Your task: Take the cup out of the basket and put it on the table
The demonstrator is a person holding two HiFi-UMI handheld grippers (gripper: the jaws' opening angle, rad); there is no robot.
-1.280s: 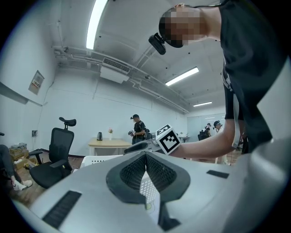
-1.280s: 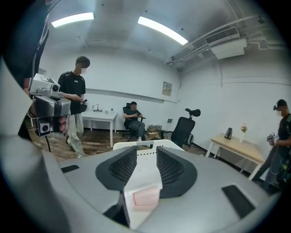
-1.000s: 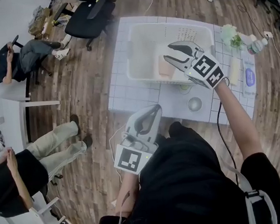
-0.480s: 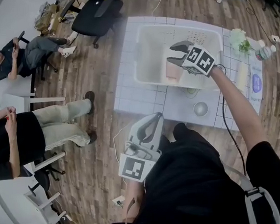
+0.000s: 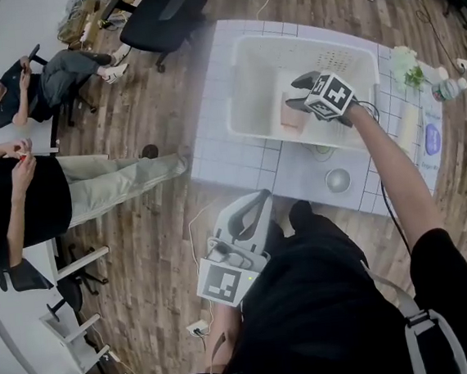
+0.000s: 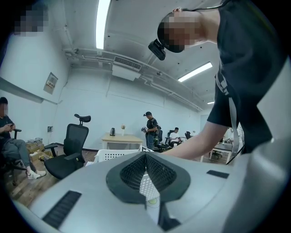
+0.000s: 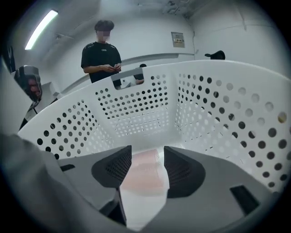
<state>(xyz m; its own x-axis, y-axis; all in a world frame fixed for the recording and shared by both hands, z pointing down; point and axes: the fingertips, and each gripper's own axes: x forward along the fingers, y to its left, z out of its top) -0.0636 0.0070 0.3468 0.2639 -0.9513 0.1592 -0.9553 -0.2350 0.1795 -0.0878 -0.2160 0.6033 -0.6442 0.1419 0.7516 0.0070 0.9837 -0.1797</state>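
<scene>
A pink cup point(image 5: 291, 116) lies inside the white perforated basket point(image 5: 242, 66) on the white tiled table point(image 5: 298, 172). My right gripper point(image 5: 293, 91) reaches down into the basket, right over the cup. In the right gripper view, the cup point(image 7: 144, 173) sits between the two dark pads of my right gripper point(image 7: 148, 154). Its jaws have just been opening and do not press on the cup. The basket wall point(image 7: 136, 109) rises all around. My left gripper point(image 5: 261, 197) hangs low by my body, off the table, with nothing in it. In its own view, the left gripper point(image 6: 146, 157) has its tips together.
A small metal bowl point(image 5: 337, 180) stands on the table in front of the basket. A bottle point(image 5: 446, 87), a green plant point(image 5: 406, 63) and a pale roll point(image 5: 408, 124) line the table's right side. A person stands at left point(image 5: 21, 202), another sits point(image 5: 18, 88), near an office chair point(image 5: 164, 16).
My right gripper has dropped into the basket and tilted down over the pink cup. The left gripper has stayed put. A person has walked in at the left.
</scene>
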